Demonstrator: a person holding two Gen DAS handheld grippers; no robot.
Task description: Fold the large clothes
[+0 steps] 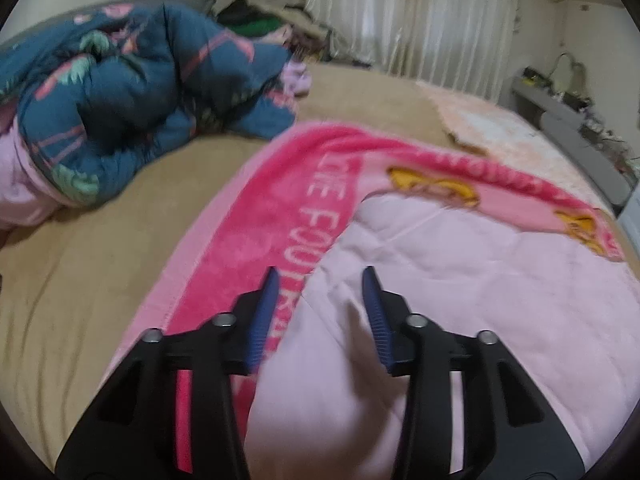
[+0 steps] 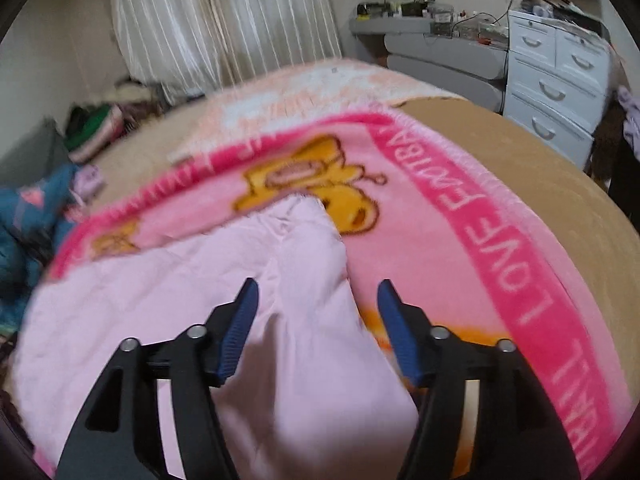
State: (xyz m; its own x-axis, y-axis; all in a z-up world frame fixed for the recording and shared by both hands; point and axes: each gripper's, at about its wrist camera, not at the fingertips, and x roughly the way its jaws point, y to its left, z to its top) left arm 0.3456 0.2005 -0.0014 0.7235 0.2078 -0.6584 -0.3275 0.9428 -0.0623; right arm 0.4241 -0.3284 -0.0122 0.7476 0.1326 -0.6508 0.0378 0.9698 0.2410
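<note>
A pale pink garment [image 1: 460, 280] is lying spread on a bright pink blanket [image 1: 256, 216], and the blanket itself is lying on a tan bed sheet [image 1: 104, 240]. The blanket is showing a darker pink border with white lettering and yellow cartoon figures [image 2: 320, 184].

The left gripper [image 1: 322, 276] is hanging just over the near left part of the garment, right where the cloth is meeting the lettered border. Its blue fingertips [image 1: 270, 284] are standing apart, nothing pinched; pale cloth is showing in the gap below them, but the pads are not pressing on it.

The right gripper [image 2: 318, 286] is hovering over a folded flap of the same garment near its right edge. Its fingertips [image 2: 248, 292] are standing wider apart, released, with the flap lying loose beneath the gap and the blanket showing under the right-hand finger.

Off to the left, a dark blue flowered quilt [image 1: 132, 80] is sitting bunched up on the sheet, well apart from the garment. Beyond the blanket a peach fuzzy mat [image 2: 304, 88] is covering the far part of the bed. White curtains [image 2: 216, 24] are hanging behind it, and a white chest of drawers [image 2: 556, 76] is standing to the right beside a cluttered grey desk [image 2: 432, 36].
</note>
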